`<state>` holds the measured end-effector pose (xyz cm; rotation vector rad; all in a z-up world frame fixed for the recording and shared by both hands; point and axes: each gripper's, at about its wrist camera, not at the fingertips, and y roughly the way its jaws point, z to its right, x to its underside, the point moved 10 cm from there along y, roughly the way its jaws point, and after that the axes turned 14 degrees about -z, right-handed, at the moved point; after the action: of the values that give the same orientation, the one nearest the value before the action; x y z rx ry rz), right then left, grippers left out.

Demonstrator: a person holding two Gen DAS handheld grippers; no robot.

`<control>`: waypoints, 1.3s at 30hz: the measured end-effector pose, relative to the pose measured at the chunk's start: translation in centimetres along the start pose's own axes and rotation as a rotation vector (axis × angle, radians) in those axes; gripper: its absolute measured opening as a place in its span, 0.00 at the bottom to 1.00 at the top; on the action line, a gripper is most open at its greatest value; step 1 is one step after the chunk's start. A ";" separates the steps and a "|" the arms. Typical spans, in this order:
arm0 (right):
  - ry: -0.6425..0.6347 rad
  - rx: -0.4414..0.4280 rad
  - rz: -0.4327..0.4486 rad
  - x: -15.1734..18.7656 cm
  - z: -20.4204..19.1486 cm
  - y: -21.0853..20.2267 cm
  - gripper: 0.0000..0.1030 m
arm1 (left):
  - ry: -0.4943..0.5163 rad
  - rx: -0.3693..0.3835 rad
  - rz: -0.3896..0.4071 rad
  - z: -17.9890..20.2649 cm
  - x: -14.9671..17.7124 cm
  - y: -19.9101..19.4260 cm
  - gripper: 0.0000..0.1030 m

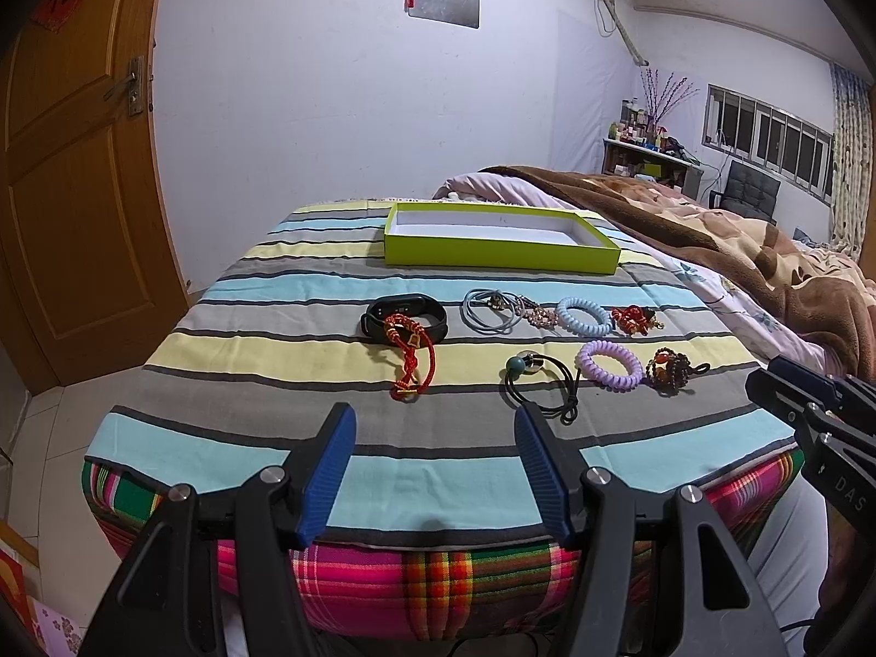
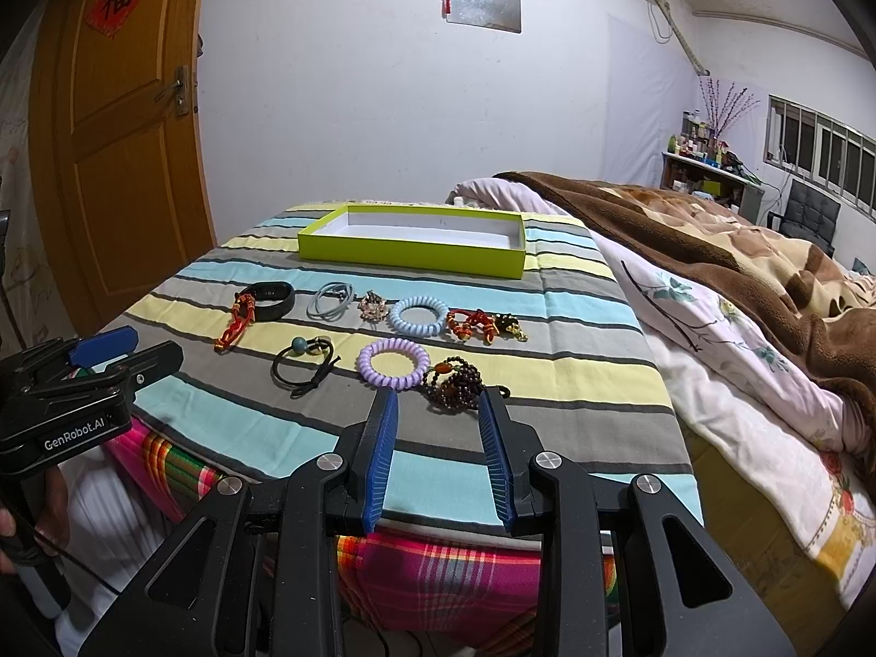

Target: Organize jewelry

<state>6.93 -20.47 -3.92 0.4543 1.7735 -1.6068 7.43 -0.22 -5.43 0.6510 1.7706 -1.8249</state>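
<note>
An empty lime-green box (image 1: 501, 254) (image 2: 410, 249) sits at the far side of the striped cloth. Nearer lie a black band (image 1: 405, 315) with a red cord bracelet (image 1: 413, 358) (image 2: 235, 323), grey hair ties (image 1: 487, 309), a blue coil tie (image 1: 583, 315) (image 2: 418, 316), a purple coil tie (image 1: 610, 364) (image 2: 392, 364), a black tie with a bead (image 1: 539, 383) (image 2: 304, 364), a dark bead bracelet (image 1: 670, 369) (image 2: 457, 380) and a red knot charm (image 1: 632, 320) (image 2: 473, 323). My left gripper (image 1: 435, 438) is open and empty at the near edge. My right gripper (image 2: 438, 416) is open, just short of the bead bracelet.
The striped cloth (image 1: 306, 383) covers a plaid cushioned surface. A bed with a brown blanket (image 2: 712, 241) lies to the right. A wooden door (image 1: 71, 164) stands on the left. The right gripper shows at the left view's right edge (image 1: 810, 410); the left one at the right view's left edge (image 2: 82, 383).
</note>
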 end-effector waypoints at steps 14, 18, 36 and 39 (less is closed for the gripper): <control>0.001 -0.001 0.000 0.0 0.0 0.0 0.31 | 0.002 0.004 -0.001 0.3 0.0 -0.3 0.61; 0.000 0.000 0.002 0.0 0.0 -0.1 0.31 | 0.000 0.010 -0.001 0.3 0.0 -0.4 0.61; 0.017 0.001 -0.004 -0.7 0.9 0.7 0.35 | -0.028 0.033 -0.025 -0.3 -0.3 1.1 0.61; 0.024 0.003 -0.012 -0.8 1.4 1.4 0.37 | -0.032 0.023 -0.034 -0.7 -0.6 1.8 0.61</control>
<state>8.78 -21.39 -4.34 0.4668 1.7958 -1.6186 9.06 0.41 -6.43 0.6007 1.7531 -1.8709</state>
